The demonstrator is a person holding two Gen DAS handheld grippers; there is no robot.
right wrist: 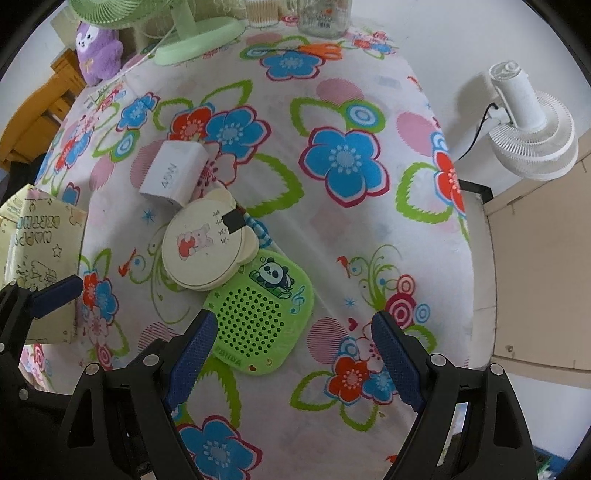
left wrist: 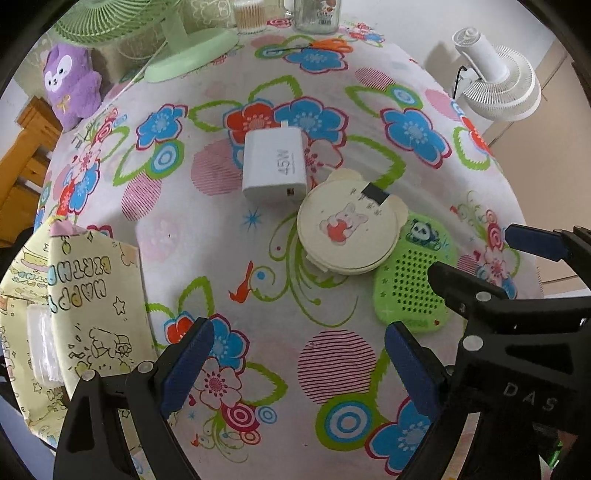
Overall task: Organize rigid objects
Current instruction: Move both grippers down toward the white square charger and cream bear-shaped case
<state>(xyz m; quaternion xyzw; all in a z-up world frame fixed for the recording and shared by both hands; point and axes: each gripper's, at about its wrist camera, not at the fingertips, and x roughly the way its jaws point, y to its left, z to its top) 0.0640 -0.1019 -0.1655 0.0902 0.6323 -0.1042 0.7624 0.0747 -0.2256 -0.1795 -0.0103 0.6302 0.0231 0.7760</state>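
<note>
A white 45W charger [left wrist: 275,166] [right wrist: 173,173] lies on the flowered tablecloth. A round cream compact with a bunny picture [left wrist: 349,230] [right wrist: 207,247] touches it and overlaps a green panda speaker [left wrist: 412,280] [right wrist: 260,314]. My left gripper [left wrist: 299,365] is open and empty above the cloth, nearer than the compact. My right gripper [right wrist: 295,362] is open and empty, its left finger beside the speaker's near edge; it also shows at the right of the left wrist view [left wrist: 517,295].
A yellow "Happy Birthday" box [left wrist: 85,306] [right wrist: 40,254] stands at the left. At the far edge are a green fan [left wrist: 184,48], a purple plush [left wrist: 72,85], orange scissors [left wrist: 325,46] and a glass jar [left wrist: 317,14]. A white fan [right wrist: 532,125] stands beyond the right table edge.
</note>
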